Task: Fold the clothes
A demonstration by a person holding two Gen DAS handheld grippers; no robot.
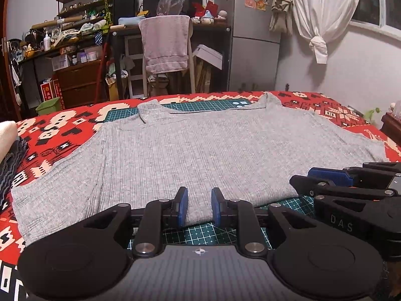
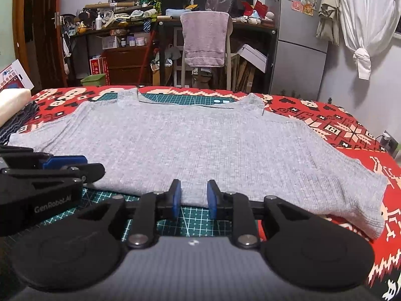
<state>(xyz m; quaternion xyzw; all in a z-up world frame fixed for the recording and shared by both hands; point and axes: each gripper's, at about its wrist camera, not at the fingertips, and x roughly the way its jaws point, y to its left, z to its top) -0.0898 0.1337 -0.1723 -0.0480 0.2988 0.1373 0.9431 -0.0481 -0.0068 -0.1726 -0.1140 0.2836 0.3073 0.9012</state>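
We are in a cluttered bedroom, with crowded shelves, a chair draped with a pink towel (image 1: pixel 164 42) and a grey fridge (image 1: pixel 253 32) at the far side. In front of us is a surface covered by a red patterned cloth (image 1: pixel 62 130), with a green cutting mat (image 1: pixel 208 233) on top of it; whether it is a bed or a tabletop we cannot tell.

A grey ribbed top (image 1: pixel 190 145) lies spread flat across the mat and cloth, neckline at the far edge, hem towards us, both short sleeves stretched out sideways. No fold shows in it yet, so we judge the task to be at its start: the shirt is laid out and we are lining up for the first grasp.

Our left hand-held gripper (image 1: pixel 199 207) sits low at the near hem, jaws parted with a modest gap, the hem edge lying between the blue pads (image 1: pixel 182 207) but not pinched. Our right hand-held gripper (image 2: pixel 191 197) is just beside it, at the same hem further right, likewise parted and holding nothing.

Next, we would probably close both on the hem and carry it towards the collar, or move out to a sleeve. Either way we need to catch both layers of fabric, lift evenly, and keep the two sides level so the knit does not bunch.
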